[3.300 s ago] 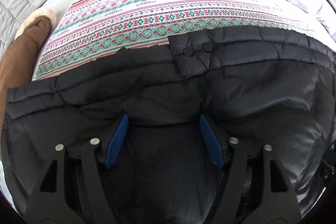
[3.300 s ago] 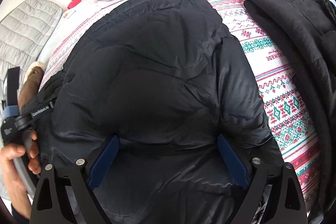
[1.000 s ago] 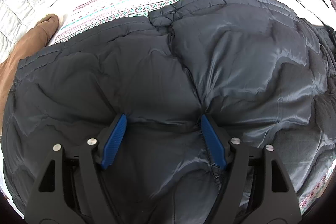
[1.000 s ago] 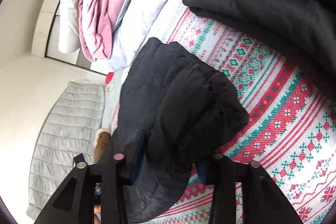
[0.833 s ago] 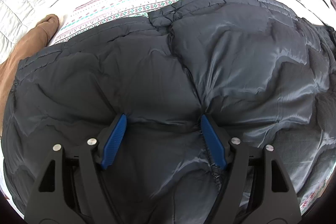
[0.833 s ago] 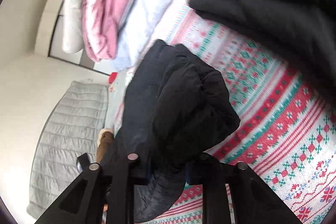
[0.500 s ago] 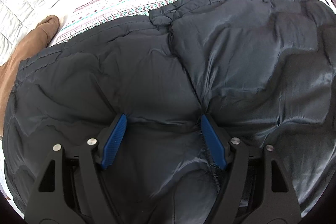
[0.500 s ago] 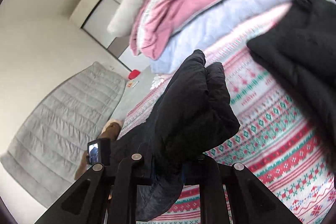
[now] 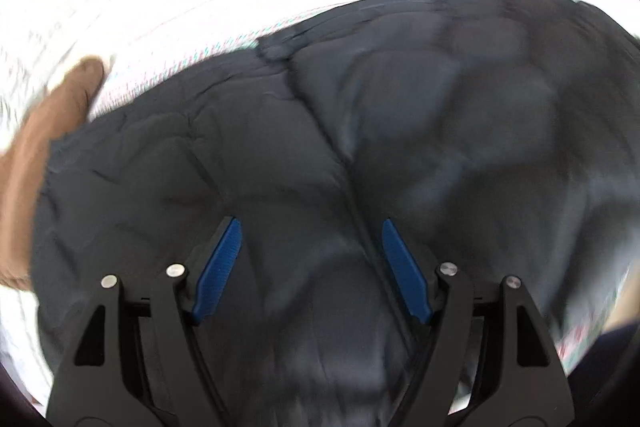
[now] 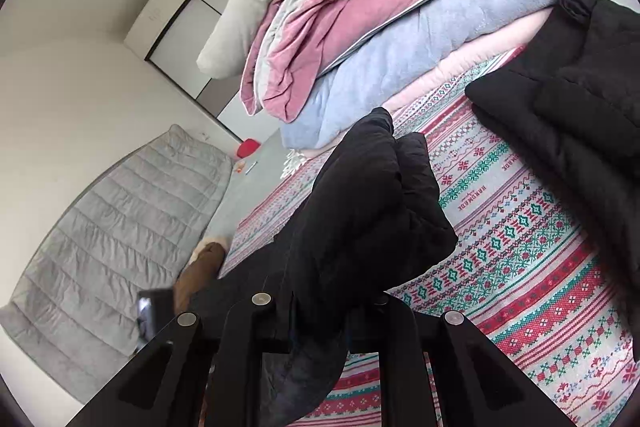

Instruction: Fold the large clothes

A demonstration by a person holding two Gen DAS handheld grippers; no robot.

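Note:
A black quilted puffer jacket [image 9: 360, 115] lies spread on the patterned bedspread [image 10: 520, 259]. My left gripper [image 9: 310, 267] is open, its blue pads resting on the jacket's lower part on either side of a seam; this view is blurred by motion. My right gripper [image 10: 320, 311] is shut on a fold of the same jacket [image 10: 372, 211] and holds it lifted above the bed, the bunched cloth standing up over the fingers. The right pads are hidden by the cloth.
A second black garment [image 10: 572, 99] lies at the bed's far right. Pink, lilac and white bedding [image 10: 380, 15] is piled at the back. A brown slipper [image 10: 200, 267] and a grey quilted mat [image 10: 112, 227] lie on the floor to the left.
My right gripper closed on the jacket's edge and lifted it up. The left view has shifted and blurred; the left gripper stays open on the jacket.

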